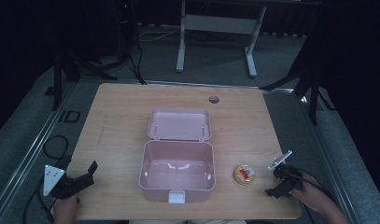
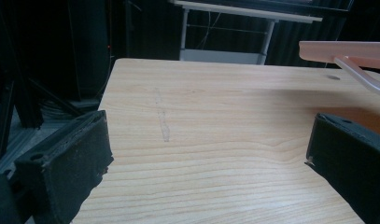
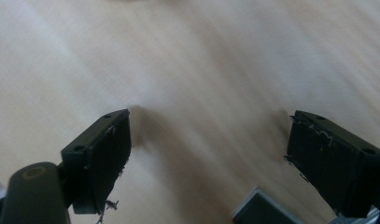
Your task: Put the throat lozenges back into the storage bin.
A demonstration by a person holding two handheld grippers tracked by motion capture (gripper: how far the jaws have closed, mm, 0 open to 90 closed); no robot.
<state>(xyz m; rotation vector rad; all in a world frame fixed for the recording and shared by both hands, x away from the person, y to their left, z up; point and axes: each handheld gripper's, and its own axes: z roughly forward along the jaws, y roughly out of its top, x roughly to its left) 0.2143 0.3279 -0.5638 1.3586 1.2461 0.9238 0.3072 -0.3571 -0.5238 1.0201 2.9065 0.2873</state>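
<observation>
High view shows our left tongs point(image 1: 87, 173) and right tongs point(image 1: 277, 185) released, empty, flanking the open pink box point(image 1: 177, 171); a round tin point(image 1: 244, 174) sits near the right tongs on the tabletop point(image 1: 117, 121).

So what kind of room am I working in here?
Probably a lab or recording studio rather than a home: dark curtains all round, grey carpet, a bare wooden table and a second desk's white frame behind it.

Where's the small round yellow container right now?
In the high view, the round container sits on the table, just right of the open pink box, left of the right gripper.
</observation>
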